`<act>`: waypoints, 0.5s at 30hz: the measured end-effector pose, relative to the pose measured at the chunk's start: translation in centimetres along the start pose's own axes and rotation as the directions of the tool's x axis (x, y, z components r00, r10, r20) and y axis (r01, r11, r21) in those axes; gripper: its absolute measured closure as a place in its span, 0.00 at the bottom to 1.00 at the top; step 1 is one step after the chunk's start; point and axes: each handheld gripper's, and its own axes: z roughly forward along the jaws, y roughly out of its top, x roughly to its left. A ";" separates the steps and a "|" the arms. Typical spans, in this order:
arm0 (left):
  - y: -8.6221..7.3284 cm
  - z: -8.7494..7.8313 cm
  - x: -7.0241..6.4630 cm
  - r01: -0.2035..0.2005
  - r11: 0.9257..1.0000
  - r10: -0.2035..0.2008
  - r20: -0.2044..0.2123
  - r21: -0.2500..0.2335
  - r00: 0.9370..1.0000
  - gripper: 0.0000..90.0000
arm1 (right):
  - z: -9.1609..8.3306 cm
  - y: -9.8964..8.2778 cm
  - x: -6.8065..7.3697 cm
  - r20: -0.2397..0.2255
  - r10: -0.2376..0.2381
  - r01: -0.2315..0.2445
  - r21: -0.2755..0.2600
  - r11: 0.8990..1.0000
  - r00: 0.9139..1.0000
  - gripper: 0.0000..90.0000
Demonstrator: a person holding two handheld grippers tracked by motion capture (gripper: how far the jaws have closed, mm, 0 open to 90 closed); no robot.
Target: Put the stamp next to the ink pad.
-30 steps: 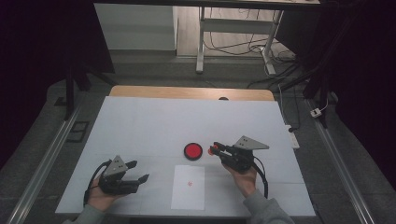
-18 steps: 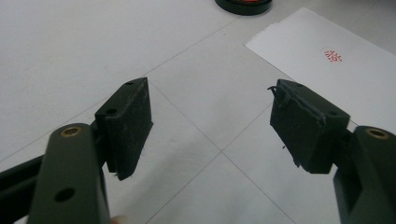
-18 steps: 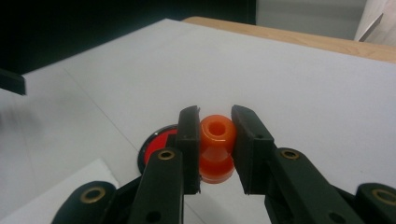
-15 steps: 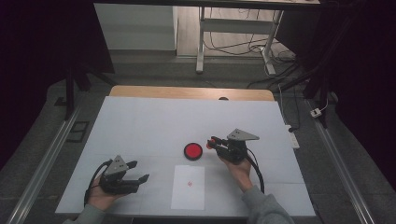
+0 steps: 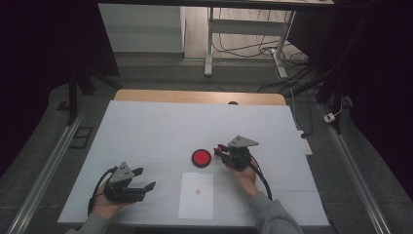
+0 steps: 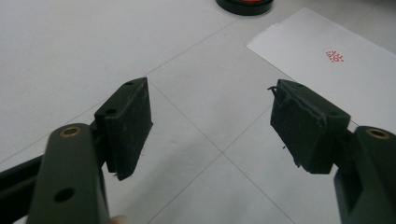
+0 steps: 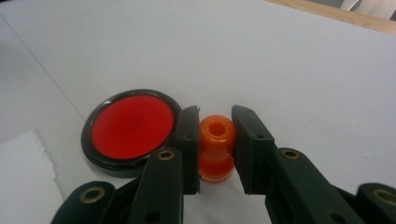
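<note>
I find the right gripper (image 7: 215, 154) clamped on a small orange plastic spool-shaped stamp (image 7: 216, 147), just beside the round black-rimmed red ink pad (image 5: 201, 158) on the white bench (image 5: 160, 131). The left gripper (image 6: 210, 126) rests near the bench's front edge, jaws wide and holding nothing. A white paper sheet bearing a red mark (image 5: 197, 195) lies between both.

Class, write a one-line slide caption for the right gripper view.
Right gripper shut on an orange stamp beside a red ink pad on a white table.

We count two handheld grippers: the left gripper (image 5: 142, 186) and the right gripper (image 5: 221, 148). There is one round red ink pad (image 5: 201, 158), one orange stamp (image 7: 216, 147), one white sheet of paper (image 5: 196, 195) bearing one red stamp mark (image 6: 335, 55), and one white table (image 5: 160, 131).
</note>
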 end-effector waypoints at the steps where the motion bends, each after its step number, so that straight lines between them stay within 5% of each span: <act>1: 0.0 0.0 0.0 0.001 1.000 -0.001 0.000 -0.001 1.000 0.32 | 0.1 0.0 0.0 0.004 -0.005 0.005 0.005 1.000 1.000 0.80; 5: 0.0 0.0 0.0 0.001 1.000 -0.001 -0.001 0.000 1.000 0.32 | 0.2 0.0 0.2 0.011 -0.026 0.025 0.008 1.000 1.000 0.79; 8: 0.0 0.0 0.0 0.003 1.000 -0.003 0.001 -0.002 1.000 0.32 | 0.1 0.0 0.5 0.025 -0.044 0.044 0.009 0.999 0.999 0.69; 15: 0.2 0.0 0.1 0.003 1.000 -0.003 0.006 -0.005 1.000 0.32 | -1.2 0.6 0.1 0.014 -0.009 0.009 -0.034 0.999 1.000 0.63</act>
